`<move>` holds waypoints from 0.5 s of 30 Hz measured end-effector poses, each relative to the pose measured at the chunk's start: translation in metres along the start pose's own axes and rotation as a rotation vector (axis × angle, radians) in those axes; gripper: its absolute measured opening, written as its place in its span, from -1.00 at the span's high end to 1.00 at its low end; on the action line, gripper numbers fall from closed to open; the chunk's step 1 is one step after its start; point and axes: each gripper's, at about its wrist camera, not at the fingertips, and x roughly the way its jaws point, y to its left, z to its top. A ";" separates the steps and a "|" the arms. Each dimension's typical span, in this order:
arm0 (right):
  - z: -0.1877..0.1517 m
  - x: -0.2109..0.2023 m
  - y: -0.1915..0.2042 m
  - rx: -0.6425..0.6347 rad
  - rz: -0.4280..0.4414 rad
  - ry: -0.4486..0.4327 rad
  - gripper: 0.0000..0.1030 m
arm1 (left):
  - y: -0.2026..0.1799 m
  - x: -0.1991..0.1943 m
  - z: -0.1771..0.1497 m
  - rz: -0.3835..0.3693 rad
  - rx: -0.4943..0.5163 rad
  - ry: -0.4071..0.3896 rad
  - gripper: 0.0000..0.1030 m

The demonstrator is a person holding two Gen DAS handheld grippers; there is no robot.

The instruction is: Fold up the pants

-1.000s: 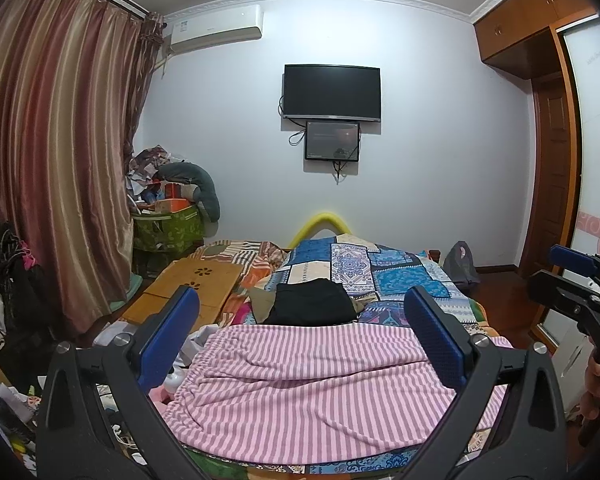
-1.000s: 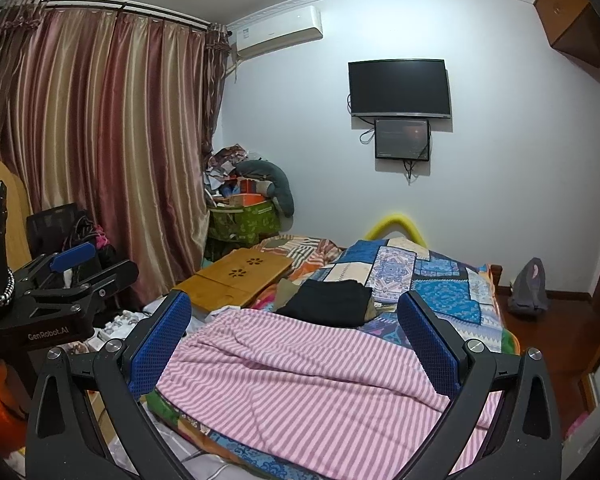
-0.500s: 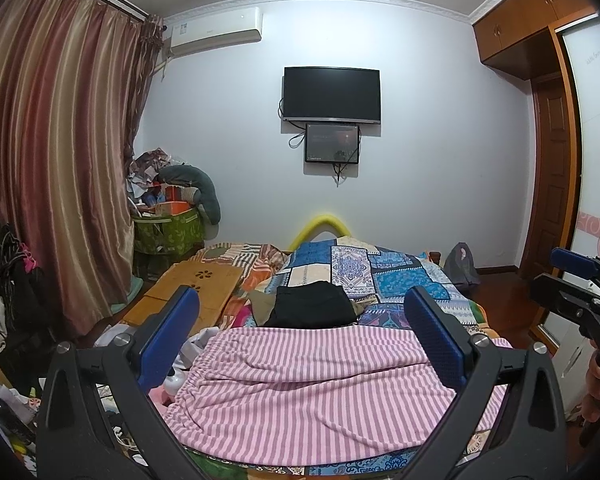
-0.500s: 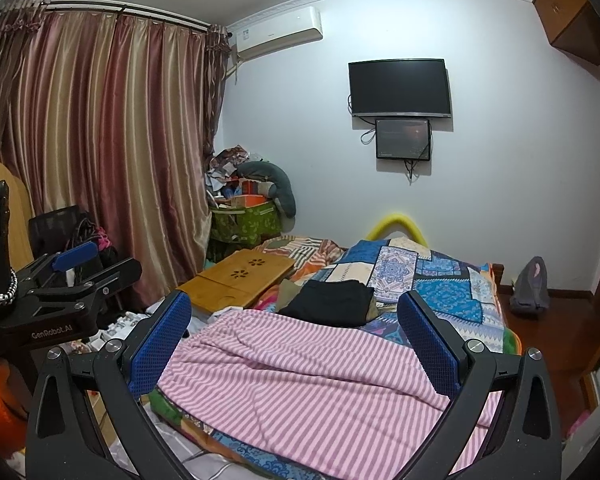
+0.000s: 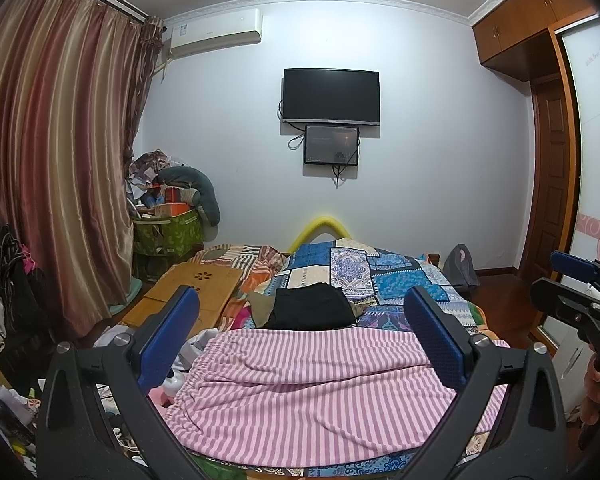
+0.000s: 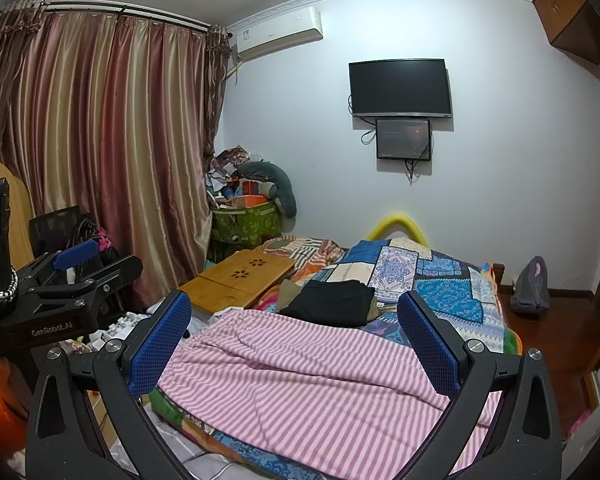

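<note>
Both the left gripper point(image 5: 302, 344) and right gripper point(image 6: 294, 346) were spread wide and empty, above the striped pants point(image 5: 320, 392) lying flat between their jaws, near the bed point(image 5: 384, 276) edge.

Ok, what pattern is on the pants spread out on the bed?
Pink and white stripes on the pants; the left wrist view shows it best.

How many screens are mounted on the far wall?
2. The larger black TV hangs high on the wall; a smaller screen sits directly below it, dimly lit, with cables hanging from it. Both also show in the right wrist view. None seem hidden.
</note>
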 end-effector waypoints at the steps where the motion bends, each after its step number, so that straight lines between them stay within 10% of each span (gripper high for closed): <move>1: 0.000 0.000 0.000 0.000 0.000 0.000 -0.99 | 0.000 0.000 0.000 0.001 0.001 -0.001 -1.00; 15: -0.002 0.001 0.002 0.010 0.008 0.009 -0.99 | 0.000 0.001 -0.003 0.005 -0.001 0.001 -1.00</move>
